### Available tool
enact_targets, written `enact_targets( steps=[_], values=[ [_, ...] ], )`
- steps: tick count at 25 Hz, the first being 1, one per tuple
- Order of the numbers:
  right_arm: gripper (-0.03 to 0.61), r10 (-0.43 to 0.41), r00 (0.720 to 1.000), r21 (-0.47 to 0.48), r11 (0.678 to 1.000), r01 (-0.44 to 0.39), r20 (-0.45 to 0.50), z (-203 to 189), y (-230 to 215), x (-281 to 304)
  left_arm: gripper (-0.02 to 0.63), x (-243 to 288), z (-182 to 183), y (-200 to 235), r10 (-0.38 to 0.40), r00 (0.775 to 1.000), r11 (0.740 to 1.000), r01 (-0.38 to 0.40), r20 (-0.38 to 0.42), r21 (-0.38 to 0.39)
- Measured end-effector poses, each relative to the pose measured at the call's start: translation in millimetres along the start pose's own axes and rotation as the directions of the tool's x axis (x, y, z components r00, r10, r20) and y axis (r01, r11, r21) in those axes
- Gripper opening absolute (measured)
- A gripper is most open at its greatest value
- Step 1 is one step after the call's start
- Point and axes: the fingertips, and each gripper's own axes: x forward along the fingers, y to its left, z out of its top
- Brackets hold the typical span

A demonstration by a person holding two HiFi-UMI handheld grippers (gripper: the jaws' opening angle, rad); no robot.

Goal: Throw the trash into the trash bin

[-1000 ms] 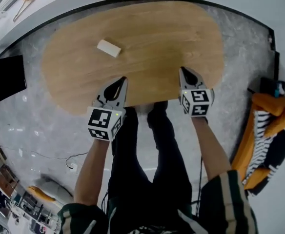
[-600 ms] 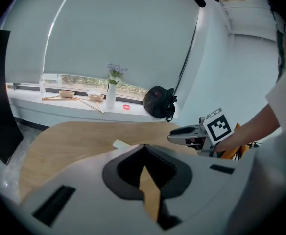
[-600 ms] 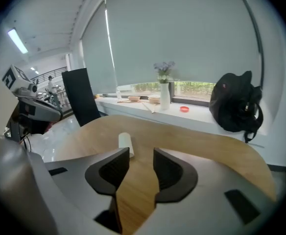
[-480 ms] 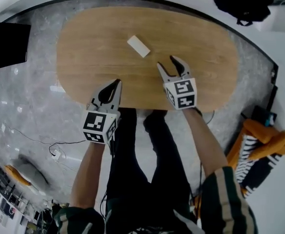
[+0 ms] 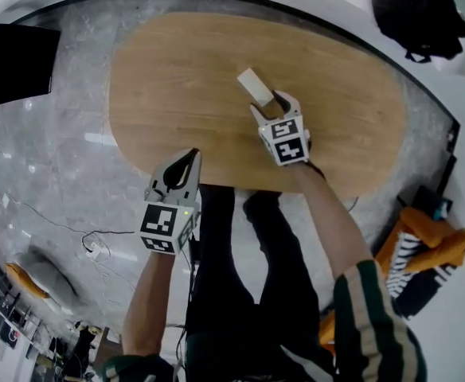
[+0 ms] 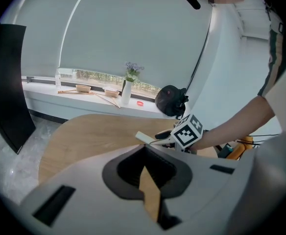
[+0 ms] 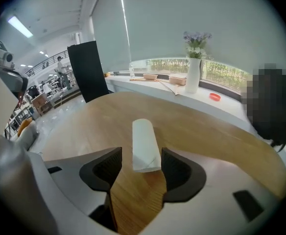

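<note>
Two grippers are hovering over the oval wooden table (image 5: 185, 70). The right gripper (image 5: 274, 102) is pointing down at the table's middle; its jaws have just been opening and are standing wide. The near end of the white paper roll (image 5: 253, 84) is lying on the wood between them, with neither pad pressing on it and the rest reaching out toward 11 o'clock. The left gripper (image 5: 189, 156) is hanging over the table's near edge, at about 8 o'clock from the right one, its jaws drawn narrowly together and gripping nothing.
</note>
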Motion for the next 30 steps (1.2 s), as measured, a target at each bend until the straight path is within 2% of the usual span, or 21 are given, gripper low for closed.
enact_targets(
  steps=[4,6,12,16,19,23,27,30],
  values=[
    [0.227,-0.023,0.997,0.026,0.999,0.025,-0.077,-9.9,-10.8,15.2,-0.002,3.4,-1.9,5.8,-0.002,1.0,1.0,0.002,-0.008,0.013],
    [0.181,-0.02,0.995,0.047,0.999,0.024,-0.096,-14.1,-13.5,16.9,-0.002,6.0,-2.6,8.8,-0.006,1.0,1.0,0.007,-0.014,0.014],
    [0.156,-0.037,0.997,0.052,0.998,0.041,-0.067,-16.4,-19.8,2.9,-0.002,20.4,1.2,7.5,-0.039,0.999,0.999,0.04,-0.031,0.036],
    [0.149,-0.09,0.996,0.148,0.985,0.093,-0.025,-20.8,-37.1,-23.8,-0.002,35.7,7.8,-6.5,-0.08,0.995,0.995,0.083,-0.052,0.062],
    [0.147,-0.14,0.99,0.207,0.969,0.137,-0.003,-33.6,-50.8,-51.7,-0.002,45.9,11.7,-25.7,-0.118,0.99,0.989,0.123,-0.072,0.078],
    [0.146,-0.212,0.977,0.28,0.938,0.202,0.005,-63.0,-78.2,-92.8,-0.002,66.5,27.0,-61.9,-0.183,0.979,0.971,0.194,-0.084,0.137],
    [0.146,-0.3,0.954,0.366,0.888,0.279,-0.001,-104.9,-109.9,-139.2,-0.002,90.0,34.2,-110.2,-0.257,0.96,0.94,0.275,-0.115,0.202],
    [0.146,-0.376,0.926,0.414,0.841,0.348,-0.014,-148.7,-136.9,-175.2,-0.002,109.6,35.7,-155.0,-0.307,0.942,0.912,0.332,-0.136,0.241]
  ],
)
